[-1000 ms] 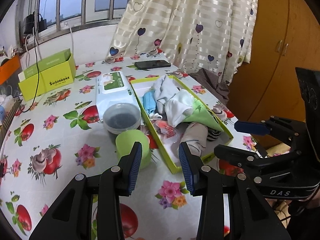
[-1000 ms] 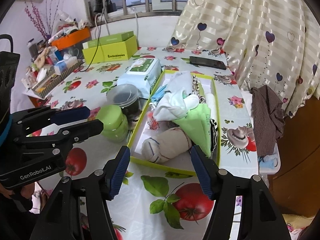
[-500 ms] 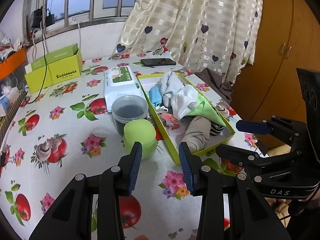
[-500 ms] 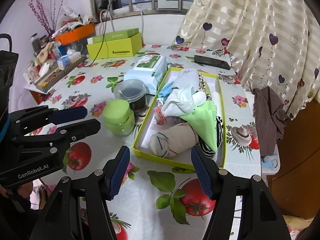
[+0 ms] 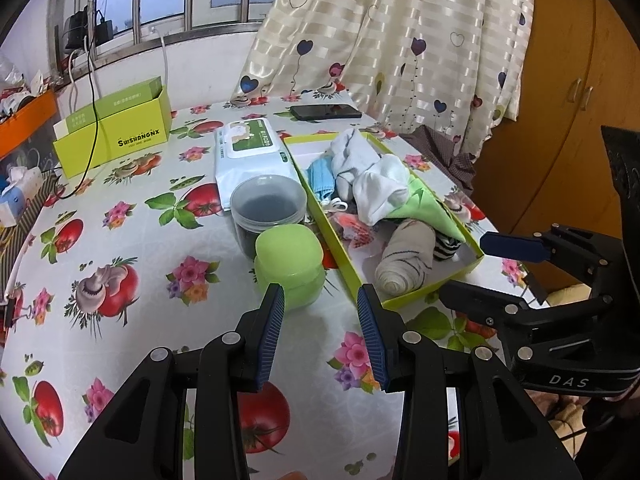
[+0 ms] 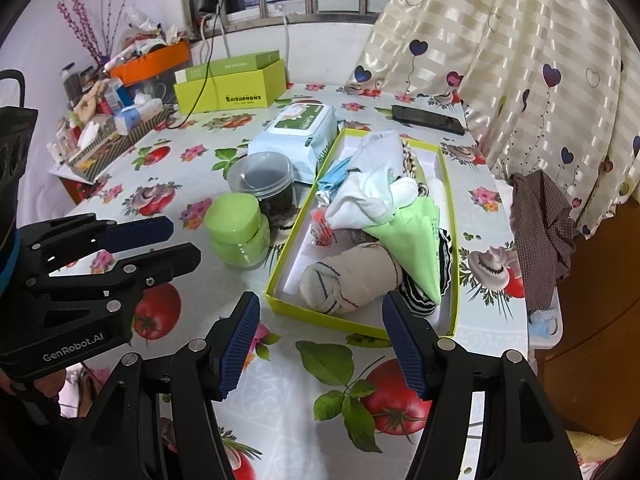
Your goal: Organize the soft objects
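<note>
A long yellow-green box [image 5: 428, 300] [image 6: 352, 322] lies on the flowered tablecloth, filled with soft items: a rolled beige sock [image 5: 406, 258] [image 6: 352, 276], a light green cloth [image 5: 430, 210] [image 6: 416, 240], white cloths [image 5: 376, 190] [image 6: 372, 196] and a blue face mask [image 5: 320, 176]. My left gripper [image 5: 320, 300] hovers open and empty in front of the box's near left corner. My right gripper [image 6: 320, 308] hangs open and empty just before the box's near end. Each gripper shows in the other's view, the right one [image 5: 500, 268] and the left one [image 6: 176, 240].
A green lidded jar [image 5: 289, 264] [image 6: 236, 232] and a clear tub [image 5: 268, 208] stand left of the box, behind them a wet-wipes pack [image 5: 250, 148]. A phone [image 5: 325, 111], a yellow-green carton [image 5: 112, 136], a dark checked cloth [image 6: 540, 220] on the right edge, and a curtain lie beyond.
Both views have drawn back a little from the box and jar; the jar now sits clear ahead of the left fingers. Jaws unchanged.
</note>
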`<state>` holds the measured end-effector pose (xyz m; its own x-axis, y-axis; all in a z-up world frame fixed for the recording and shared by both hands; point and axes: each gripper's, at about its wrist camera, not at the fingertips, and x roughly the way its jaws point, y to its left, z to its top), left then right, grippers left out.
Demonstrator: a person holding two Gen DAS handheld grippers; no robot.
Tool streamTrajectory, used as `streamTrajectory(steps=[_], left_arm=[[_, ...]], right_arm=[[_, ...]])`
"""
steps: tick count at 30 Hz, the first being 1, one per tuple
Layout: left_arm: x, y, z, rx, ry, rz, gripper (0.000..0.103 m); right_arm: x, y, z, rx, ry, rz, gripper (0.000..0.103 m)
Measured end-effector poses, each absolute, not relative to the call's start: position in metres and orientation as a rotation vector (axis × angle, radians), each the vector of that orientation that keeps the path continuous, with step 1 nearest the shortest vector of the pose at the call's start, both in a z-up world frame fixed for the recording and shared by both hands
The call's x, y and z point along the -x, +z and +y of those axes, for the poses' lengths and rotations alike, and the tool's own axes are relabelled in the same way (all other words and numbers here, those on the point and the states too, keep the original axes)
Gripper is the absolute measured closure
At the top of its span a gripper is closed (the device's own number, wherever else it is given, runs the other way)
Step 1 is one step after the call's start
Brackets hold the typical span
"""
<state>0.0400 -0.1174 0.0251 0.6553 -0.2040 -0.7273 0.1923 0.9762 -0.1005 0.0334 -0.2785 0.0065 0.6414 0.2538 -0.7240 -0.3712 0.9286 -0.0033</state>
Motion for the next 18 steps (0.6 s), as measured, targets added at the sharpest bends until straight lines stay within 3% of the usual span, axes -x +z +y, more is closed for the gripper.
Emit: streamTrajectory(steps=[18], left_arm=[[-0.0399,0.0206,-0.1156,0.016,-0.215,0.839,0.063]], right_arm=[[-0.0340,0.0021,-0.2772,0.160,0.357,0.803,0.039]])
